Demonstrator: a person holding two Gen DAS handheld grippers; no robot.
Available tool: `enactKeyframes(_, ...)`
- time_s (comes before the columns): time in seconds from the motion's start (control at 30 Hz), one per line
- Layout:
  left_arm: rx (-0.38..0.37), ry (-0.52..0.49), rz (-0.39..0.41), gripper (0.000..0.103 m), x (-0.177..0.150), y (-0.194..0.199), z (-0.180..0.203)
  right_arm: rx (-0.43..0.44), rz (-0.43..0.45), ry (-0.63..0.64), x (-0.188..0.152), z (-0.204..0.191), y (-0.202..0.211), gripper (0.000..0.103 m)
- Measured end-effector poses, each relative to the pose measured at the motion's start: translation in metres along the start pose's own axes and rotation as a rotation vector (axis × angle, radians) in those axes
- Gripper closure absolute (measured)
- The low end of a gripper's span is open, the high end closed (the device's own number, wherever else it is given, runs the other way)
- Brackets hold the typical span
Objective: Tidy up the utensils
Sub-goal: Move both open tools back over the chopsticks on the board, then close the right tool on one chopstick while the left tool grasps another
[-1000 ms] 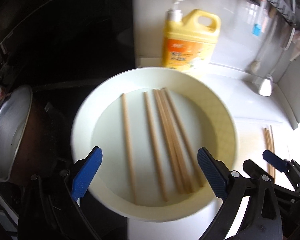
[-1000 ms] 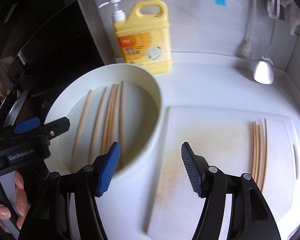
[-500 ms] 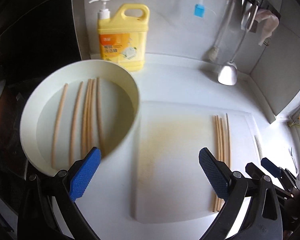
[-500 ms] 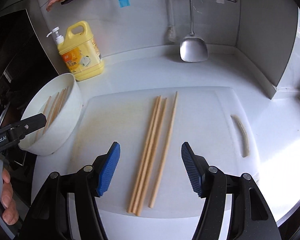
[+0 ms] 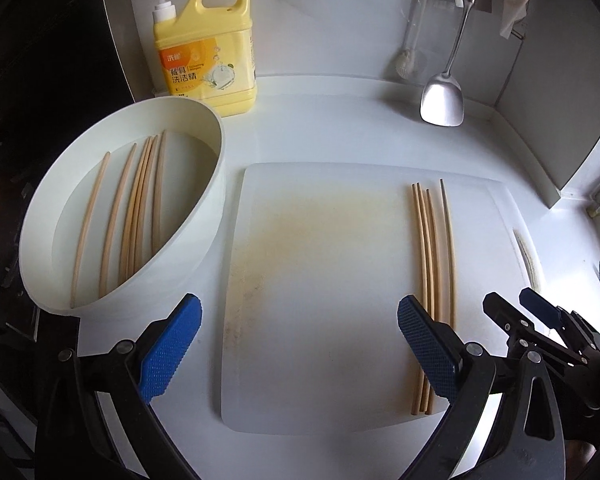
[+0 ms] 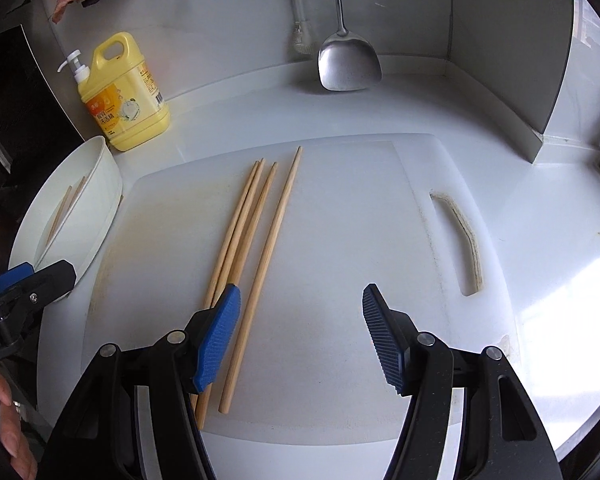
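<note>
Our left hand-held gripper (image 5: 298, 344) and right hand-held gripper (image 6: 300, 332) gaped wide, holding nothing, above four wooden chopsticks (image 6: 252, 236) on the white plastic cutting board (image 6: 340, 240), more wooden chopsticks (image 5: 136, 208) in the round white basin (image 5: 204, 216) at the worktop's (image 5: 340, 128) left edge.

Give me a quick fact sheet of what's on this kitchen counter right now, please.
Cutting board: four loose chopsticks
White bowl: five more chopsticks, left of the board
Dish soap bottle: behind the bowl
Metal spatula: hanging on the back wall
Left gripper: open, empty
Right gripper: open, empty, above the board

Matt wooden chopsticks (image 6: 256, 240) lie on a stained white plastic board (image 6: 340, 240) beside a glossy metal spatula (image 6: 348, 64).
</note>
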State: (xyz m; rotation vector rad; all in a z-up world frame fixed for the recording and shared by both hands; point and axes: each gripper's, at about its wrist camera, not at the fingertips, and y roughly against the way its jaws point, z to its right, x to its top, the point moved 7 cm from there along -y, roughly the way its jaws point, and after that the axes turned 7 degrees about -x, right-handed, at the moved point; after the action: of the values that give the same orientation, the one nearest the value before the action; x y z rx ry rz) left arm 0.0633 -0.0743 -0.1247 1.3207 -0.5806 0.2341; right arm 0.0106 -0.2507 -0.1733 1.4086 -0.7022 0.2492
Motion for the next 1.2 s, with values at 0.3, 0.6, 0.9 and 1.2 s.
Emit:
enactKeyframes(0.3,0.002,-0.021,0.004,0.006,-0.007,-0.022,-0.004,-0.073,0.025,0.02,0.0,-0.011,-0.025,0.042)
enactKeyframes(0.6,-0.023,0.009,-0.003,0.006,-0.007,-0.032,-0.004,-0.116,0.035,0.048,-0.005,-0.016,-0.033,0.042)
enactKeyframes(0.9,-0.034,0.002,-0.003,0.006,-0.008,-0.038,0.008,-0.123,0.081,0.102,-0.003,-0.024,-0.033,0.064)
enactKeyframes(1.2,-0.063,-0.017,0.0,0.006,-0.007,-0.044,0.027,-0.083,0.088,0.112,0.0,-0.009,-0.033,0.093)
